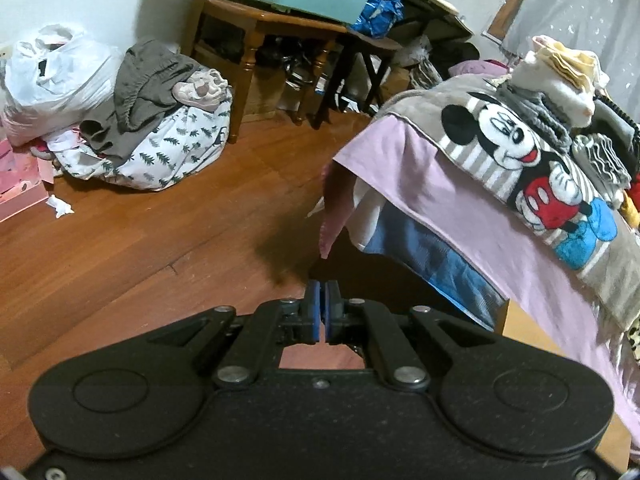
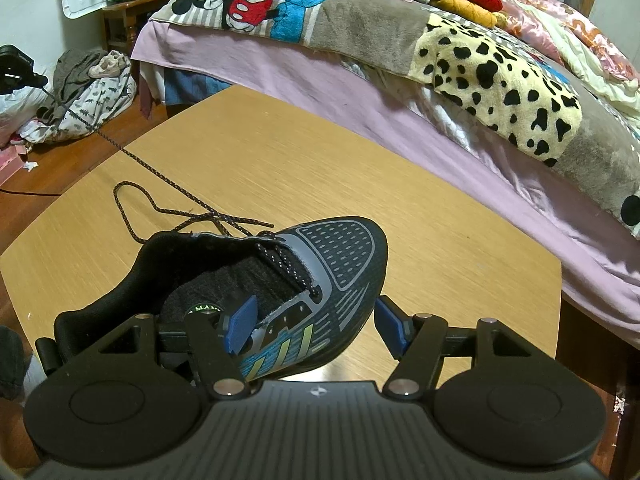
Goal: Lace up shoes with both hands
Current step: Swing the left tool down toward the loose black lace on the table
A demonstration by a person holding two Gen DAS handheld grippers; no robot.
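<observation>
A dark blue-grey running shoe (image 2: 344,248) with green and blue stripes sits on a light wooden table (image 2: 280,152), toe pointing away. My right gripper (image 2: 316,308) straddles its right side wall, one blue pad inside the opening and the other against the outer sole edge. A dark speckled lace (image 2: 160,176) runs taut from the top eyelets to my left gripper (image 2: 16,68) at the far left, off the table. In the left wrist view, the left gripper (image 1: 322,288) has its pads pressed together above the floor; the lace is hidden there. The other lace end lies looped on the table.
A bed (image 2: 360,92) with a pink sheet and patterned blankets borders the table's far and right sides. Beyond the table's left edge is wooden floor (image 1: 140,220) with a pile of clothes (image 1: 160,120) and a white plastic bag (image 1: 52,76). A wooden side table (image 1: 260,28) stands by the wall.
</observation>
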